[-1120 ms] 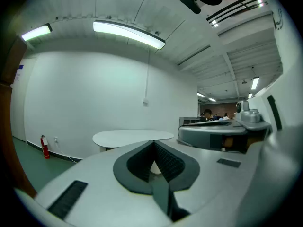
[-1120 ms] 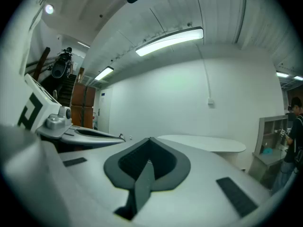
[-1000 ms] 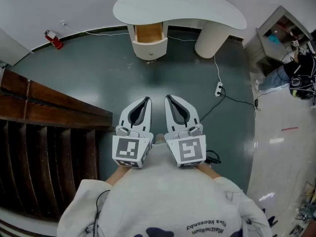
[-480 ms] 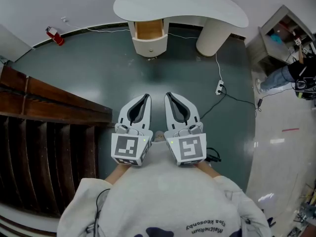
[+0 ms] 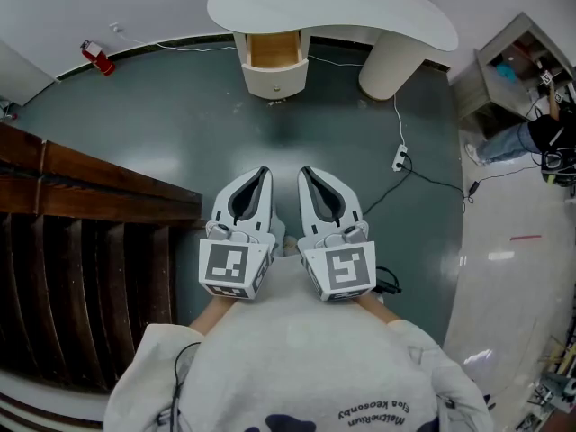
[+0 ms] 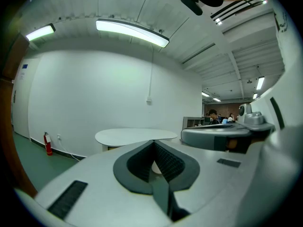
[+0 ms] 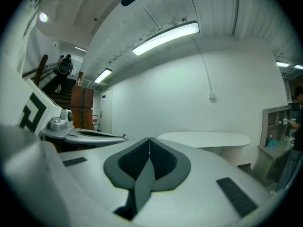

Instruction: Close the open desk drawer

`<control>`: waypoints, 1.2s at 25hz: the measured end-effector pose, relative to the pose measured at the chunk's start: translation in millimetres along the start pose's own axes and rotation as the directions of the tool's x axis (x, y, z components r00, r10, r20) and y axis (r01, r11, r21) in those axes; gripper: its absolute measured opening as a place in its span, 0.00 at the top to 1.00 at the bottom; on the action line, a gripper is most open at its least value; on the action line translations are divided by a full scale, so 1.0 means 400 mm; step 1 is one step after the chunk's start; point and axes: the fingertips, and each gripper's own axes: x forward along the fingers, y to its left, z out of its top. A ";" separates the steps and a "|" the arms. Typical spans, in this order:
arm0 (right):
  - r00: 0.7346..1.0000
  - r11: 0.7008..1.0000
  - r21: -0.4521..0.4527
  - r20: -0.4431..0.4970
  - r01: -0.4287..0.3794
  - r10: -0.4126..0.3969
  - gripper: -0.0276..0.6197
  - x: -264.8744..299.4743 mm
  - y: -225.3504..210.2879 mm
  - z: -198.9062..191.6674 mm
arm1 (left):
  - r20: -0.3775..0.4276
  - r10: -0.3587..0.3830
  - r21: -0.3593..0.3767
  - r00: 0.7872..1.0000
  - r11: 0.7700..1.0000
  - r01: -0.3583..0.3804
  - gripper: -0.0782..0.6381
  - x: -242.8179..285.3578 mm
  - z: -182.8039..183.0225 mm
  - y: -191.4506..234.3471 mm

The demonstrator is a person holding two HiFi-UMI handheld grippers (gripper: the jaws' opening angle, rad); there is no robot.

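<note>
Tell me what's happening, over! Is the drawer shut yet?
Left gripper and right gripper both shut, empty. Light wooden drawer of white curved desk open, far ahead. White power strip on green floor, off right.

Green floor [image 5: 180,142] — desk [image 5: 333,7], power strip [image 5: 399,160], extinguisher [image 5: 96,58]

Far off, the cream-white bench [image 5: 333,7] has a drawer [image 5: 273,50] of pale wood with a cream front, above a dark teal floor [image 5: 180,124], with a red extinguisher [image 5: 95,59] far left, dark brown stairs [image 5: 81,241] at left, and, near, the pale grey left gripper [image 5: 262,175] and right gripper [image 5: 304,173] bearing black-and-white square markers.
</note>
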 end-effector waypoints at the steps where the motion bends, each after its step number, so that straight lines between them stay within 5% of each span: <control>1: 1.000 1.000 0.002 -0.004 0.003 -0.003 0.93 0.011 -0.004 0.002 | 0.000 -0.003 -0.003 1.000 1.000 0.003 0.88 0.010 0.001 0.007; 30: 0.990 0.992 -0.008 -0.052 0.129 -0.130 0.93 0.479 -0.137 0.022 | -0.043 -0.173 0.008 0.984 0.985 0.173 0.88 0.404 0.067 0.313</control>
